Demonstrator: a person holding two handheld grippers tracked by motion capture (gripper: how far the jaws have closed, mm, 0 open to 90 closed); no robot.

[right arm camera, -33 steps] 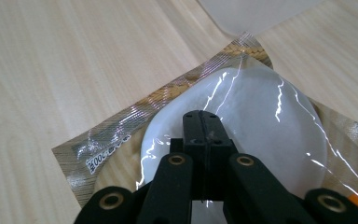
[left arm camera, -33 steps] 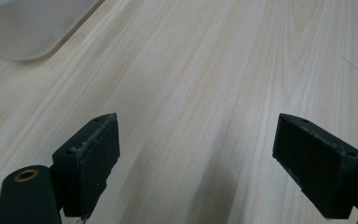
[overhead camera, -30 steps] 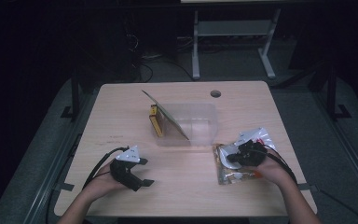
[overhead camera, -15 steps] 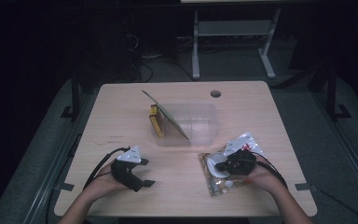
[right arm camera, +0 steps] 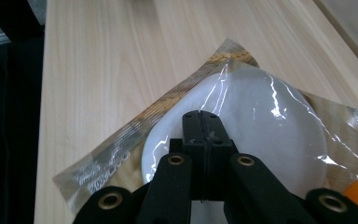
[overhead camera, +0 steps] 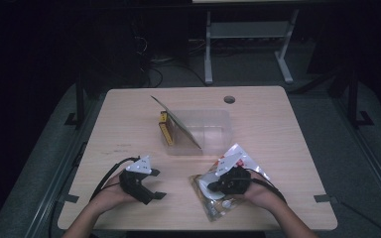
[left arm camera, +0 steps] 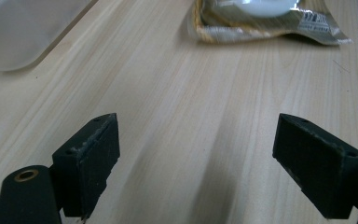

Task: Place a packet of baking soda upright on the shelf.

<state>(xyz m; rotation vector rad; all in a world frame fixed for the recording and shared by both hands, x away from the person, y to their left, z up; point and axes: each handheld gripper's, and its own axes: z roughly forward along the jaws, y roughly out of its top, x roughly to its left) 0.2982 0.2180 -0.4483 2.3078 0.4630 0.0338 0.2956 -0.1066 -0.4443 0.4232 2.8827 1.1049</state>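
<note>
My right gripper [overhead camera: 217, 186] has its jaws pressed fully together on top of the snack packet [overhead camera: 213, 193]. I suspect they pinch the clear wrapper, though from the right gripper view I can't be sure film is between them. Over the last second packet and hand have slid leftward along the near edge of the table [overhead camera: 287, 148], so the drag toward centre is working. My left gripper [overhead camera: 151, 194] rests wide open and empty. Beyond stands the clear plastic container [overhead camera: 213, 130], probably the packet's destination.
</note>
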